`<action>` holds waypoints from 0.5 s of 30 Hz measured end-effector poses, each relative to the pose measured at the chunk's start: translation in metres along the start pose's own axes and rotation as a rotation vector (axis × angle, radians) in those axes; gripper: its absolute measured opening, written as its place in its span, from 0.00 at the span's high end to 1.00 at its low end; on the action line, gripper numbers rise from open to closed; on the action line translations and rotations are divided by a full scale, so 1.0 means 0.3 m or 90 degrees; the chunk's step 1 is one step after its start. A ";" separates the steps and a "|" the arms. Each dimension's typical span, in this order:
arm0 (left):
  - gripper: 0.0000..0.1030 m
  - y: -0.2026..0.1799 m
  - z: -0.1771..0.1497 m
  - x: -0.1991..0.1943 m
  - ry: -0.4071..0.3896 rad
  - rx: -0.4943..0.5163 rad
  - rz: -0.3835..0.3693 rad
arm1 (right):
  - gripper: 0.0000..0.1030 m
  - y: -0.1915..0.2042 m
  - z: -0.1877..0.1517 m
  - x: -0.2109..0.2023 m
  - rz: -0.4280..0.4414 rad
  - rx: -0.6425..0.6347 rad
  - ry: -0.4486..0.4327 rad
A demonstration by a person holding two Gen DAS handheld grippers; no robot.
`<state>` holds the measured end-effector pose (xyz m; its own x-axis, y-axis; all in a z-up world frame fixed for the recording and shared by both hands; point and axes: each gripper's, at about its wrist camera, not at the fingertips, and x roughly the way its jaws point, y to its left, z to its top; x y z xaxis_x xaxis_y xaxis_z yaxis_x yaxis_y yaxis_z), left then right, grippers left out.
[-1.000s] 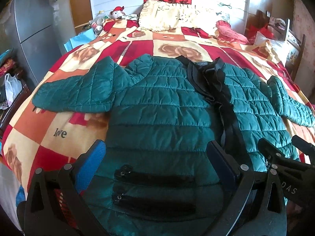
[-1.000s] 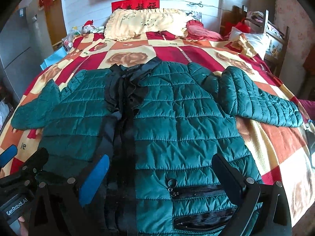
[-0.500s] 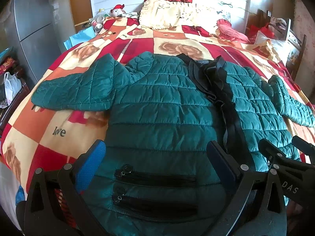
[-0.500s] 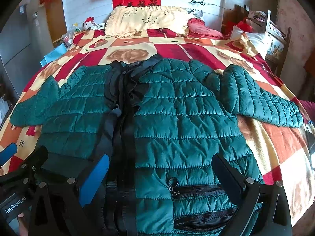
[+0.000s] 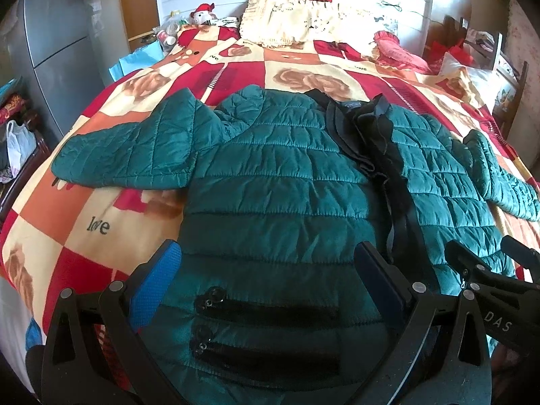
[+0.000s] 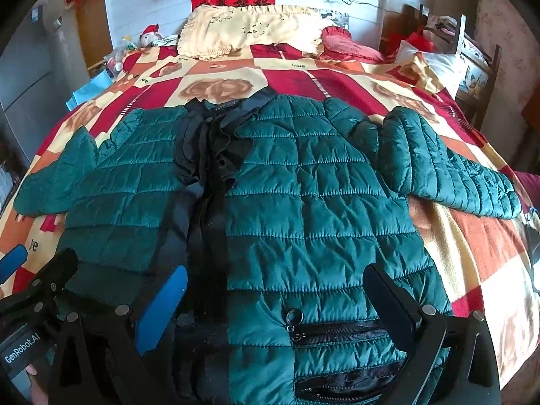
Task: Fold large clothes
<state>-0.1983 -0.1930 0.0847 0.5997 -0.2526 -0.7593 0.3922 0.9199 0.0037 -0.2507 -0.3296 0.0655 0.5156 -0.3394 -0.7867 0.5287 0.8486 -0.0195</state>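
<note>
A dark green quilted jacket (image 5: 276,185) lies flat and front-up on the bed, sleeves spread to both sides, black placket down the middle. It also shows in the right wrist view (image 6: 314,202). My left gripper (image 5: 266,270) is open and empty above the jacket's left hem, near two black zip pockets (image 5: 270,314). My right gripper (image 6: 276,290) is open and empty above the right hem, near its zip pockets (image 6: 337,334). Each gripper shows at the edge of the other's view.
The bed has a red, orange and cream checked blanket (image 5: 101,202). A cream pillow (image 5: 297,23) and a red cushion (image 5: 398,50) lie at the head. A grey fridge (image 5: 57,40) stands left. A wooden chair (image 6: 472,54) stands right.
Both grippers have eased slightly forward and lower over the jacket's hem. The jacket has not moved. Both grippers stay open.
</note>
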 end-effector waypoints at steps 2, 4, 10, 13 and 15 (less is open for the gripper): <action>0.01 0.002 0.013 0.010 0.003 0.002 0.000 | 0.00 0.001 0.006 0.004 0.002 0.001 0.002; 0.00 -0.004 0.014 0.018 0.006 0.002 0.000 | 0.00 0.001 0.010 0.008 0.002 -0.001 0.004; 0.01 0.010 0.044 0.024 0.013 -0.008 -0.004 | 0.00 0.006 0.028 0.019 0.005 0.000 0.010; 0.01 0.016 0.060 0.030 0.014 -0.010 -0.006 | 0.00 0.010 0.038 0.026 0.005 -0.002 0.013; 0.01 0.017 0.069 0.036 0.014 -0.011 -0.002 | 0.00 0.009 0.046 0.032 0.005 0.000 0.014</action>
<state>-0.1753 -0.1972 0.0901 0.5828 -0.2490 -0.7735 0.3820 0.9241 -0.0096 -0.2350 -0.3362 0.0665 0.5052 -0.3238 -0.8000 0.5243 0.8514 -0.0135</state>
